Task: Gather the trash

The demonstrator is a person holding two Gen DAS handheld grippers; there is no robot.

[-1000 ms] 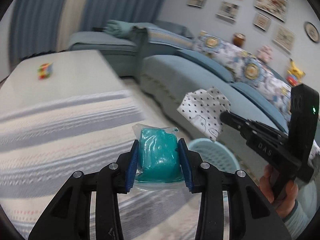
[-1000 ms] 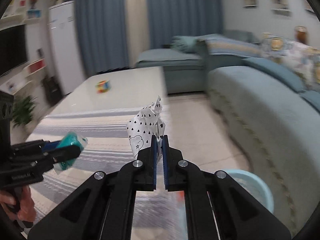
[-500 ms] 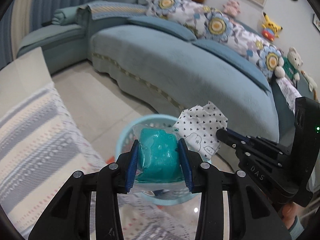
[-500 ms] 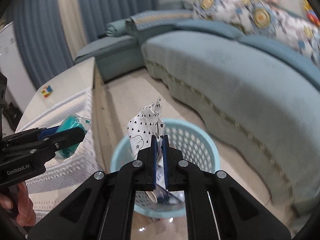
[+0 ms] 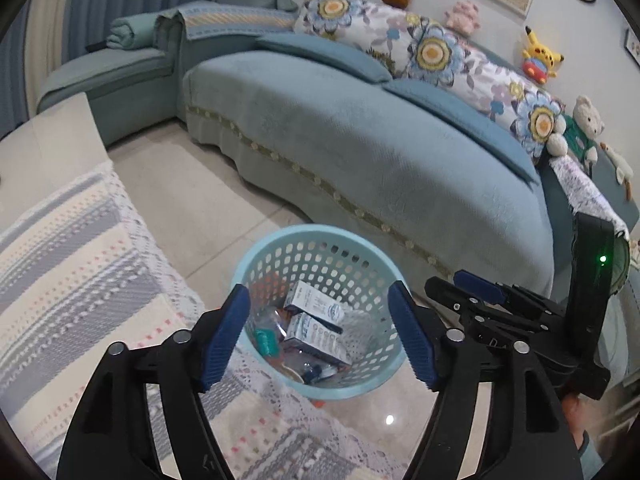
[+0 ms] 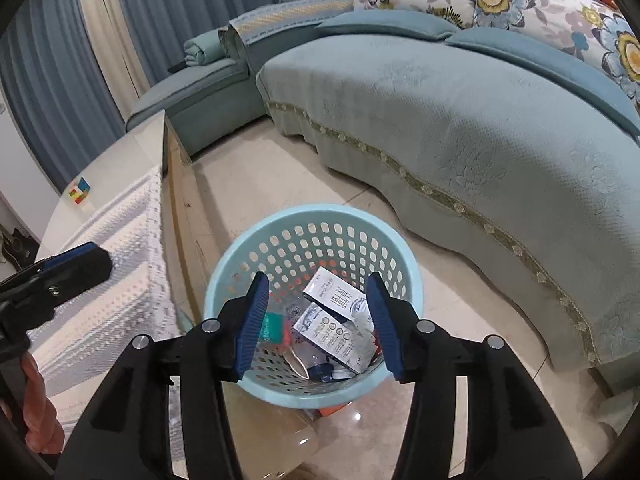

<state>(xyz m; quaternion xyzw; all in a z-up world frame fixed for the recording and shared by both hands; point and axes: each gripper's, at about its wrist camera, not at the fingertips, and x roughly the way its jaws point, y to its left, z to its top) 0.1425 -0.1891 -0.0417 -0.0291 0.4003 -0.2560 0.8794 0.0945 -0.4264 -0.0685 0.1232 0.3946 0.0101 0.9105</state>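
Note:
A pale blue perforated trash basket [image 5: 276, 242] [image 6: 248, 240] stands on the floor beside the table. Inside lie white cartons [image 5: 316, 324] [image 6: 332, 320], a teal packet [image 5: 266, 340] [image 6: 272, 326] and other scraps. My left gripper [image 5: 318, 340] hangs above the basket, its jaws opening with nothing between them. My right gripper [image 6: 316, 326] also hovers over the basket, jaws opening and empty; it shows at the right of the left wrist view [image 5: 464, 286]. The left gripper's tip [image 6: 80, 264] shows at the left of the right wrist view.
A striped lace-edged cloth [image 5: 72, 264] [image 6: 120, 280] covers the low table to the left, with a colourful cube [image 6: 79, 191] farther back. A teal sofa [image 5: 380, 152] [image 6: 480, 128] with floral cushions and plush toys curves behind the basket. Tiled floor lies between.
Both grippers swung from over the table to above the basket. The left let go of the teal packet and the right let go of the dotted paper; both now stand open.

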